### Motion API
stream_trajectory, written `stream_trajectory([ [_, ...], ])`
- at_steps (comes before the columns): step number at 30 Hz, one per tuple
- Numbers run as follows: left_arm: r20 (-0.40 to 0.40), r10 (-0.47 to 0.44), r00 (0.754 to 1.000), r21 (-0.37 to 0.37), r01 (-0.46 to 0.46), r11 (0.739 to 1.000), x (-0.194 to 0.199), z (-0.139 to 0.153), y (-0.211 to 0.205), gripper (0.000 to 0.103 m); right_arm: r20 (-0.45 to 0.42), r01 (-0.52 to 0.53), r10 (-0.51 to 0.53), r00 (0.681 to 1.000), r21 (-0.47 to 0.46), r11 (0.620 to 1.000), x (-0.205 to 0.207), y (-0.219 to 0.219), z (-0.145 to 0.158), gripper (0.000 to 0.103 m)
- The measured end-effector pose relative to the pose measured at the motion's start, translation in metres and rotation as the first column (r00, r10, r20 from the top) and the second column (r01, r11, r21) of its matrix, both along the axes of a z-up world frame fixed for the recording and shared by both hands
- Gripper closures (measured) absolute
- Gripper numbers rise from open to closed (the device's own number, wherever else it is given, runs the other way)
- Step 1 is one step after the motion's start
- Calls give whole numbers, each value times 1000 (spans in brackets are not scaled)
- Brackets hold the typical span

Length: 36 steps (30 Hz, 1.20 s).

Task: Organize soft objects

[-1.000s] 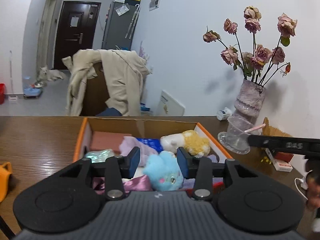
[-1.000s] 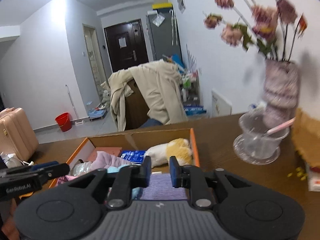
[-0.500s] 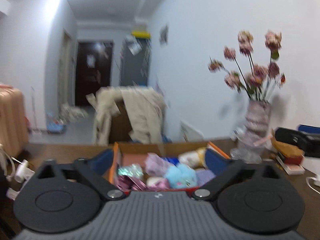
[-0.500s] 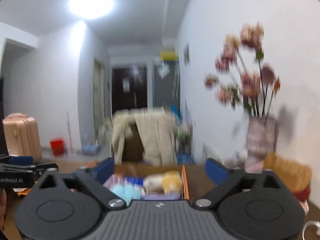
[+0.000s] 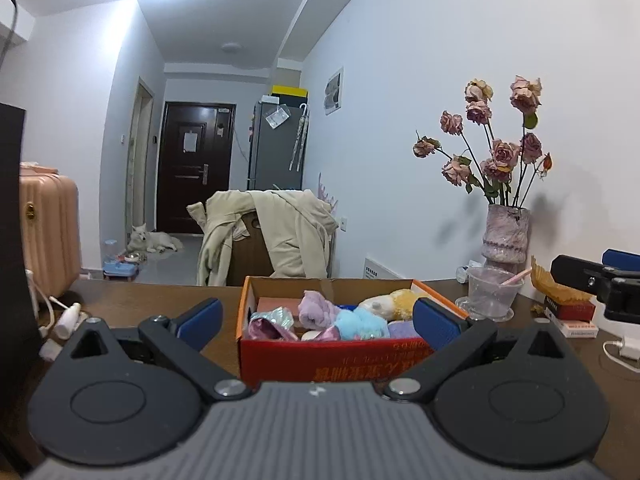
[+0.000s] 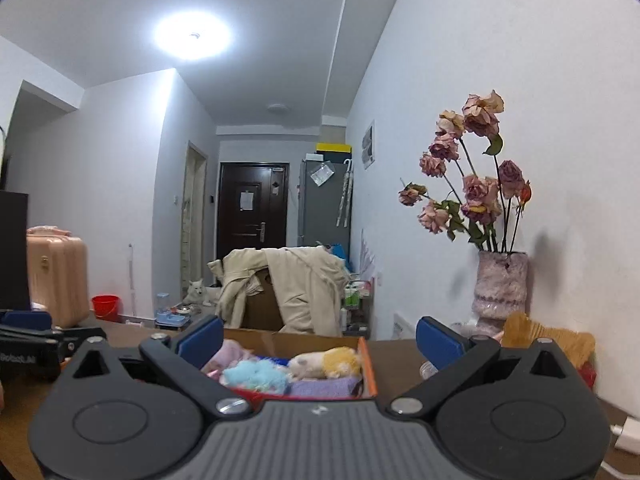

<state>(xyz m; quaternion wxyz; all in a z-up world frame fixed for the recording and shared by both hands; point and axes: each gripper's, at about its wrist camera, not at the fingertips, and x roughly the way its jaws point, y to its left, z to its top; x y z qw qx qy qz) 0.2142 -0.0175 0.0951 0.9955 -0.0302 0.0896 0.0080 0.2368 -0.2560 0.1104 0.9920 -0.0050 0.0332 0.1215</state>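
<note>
An orange-red cardboard box [image 5: 332, 354] stands on the wooden table and holds several soft things: a blue plush [image 5: 362, 322], a purple plush [image 5: 316, 308], a white and yellow plush [image 5: 394, 300] and a lilac cloth [image 5: 400, 328]. My left gripper [image 5: 318, 322] is wide open and empty, back from the box's near side. My right gripper [image 6: 318, 338] is wide open and empty too, with the box [image 6: 366, 372], the blue plush [image 6: 256, 374] and the white and yellow plush [image 6: 328, 360] in front of it.
A vase of dried roses [image 5: 505, 236] and a clear glass cup [image 5: 492, 294] stand at the right by the wall. Books and a charger [image 5: 572, 316] lie at the far right. A chair with a beige coat [image 5: 276, 236] is behind the table. Cables [image 5: 60, 316] lie at the left.
Both grippers have opened wide and pulled up and back from the box. The blue plush that was between my left fingers now lies in the box.
</note>
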Motion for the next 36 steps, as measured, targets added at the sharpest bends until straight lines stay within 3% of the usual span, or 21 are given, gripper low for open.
stream_trajectory([
  [4,13,38,999,51,-38,998,-36,-13,-5,0,7,-17,17,1000,28,999,-39,1,-15,0],
  [14,-31,2,1000,-46,-3,999,-143,-62,-1,0,-65,-44,46,997,29,999,-135,17,-77,0],
  [19,40,22,999,18,-23,1000,-201,-80,-1,0,-44,-51,50,998,-5,999,-193,25,-111,0],
  [29,41,38,998,-15,-37,999,-207,-87,12,0,-57,-96,94,994,-23,995,-204,39,-123,0],
  [36,41,5,999,13,-5,1000,-205,-88,9,0,-62,-30,30,998,-5,1000,-197,32,-123,0],
])
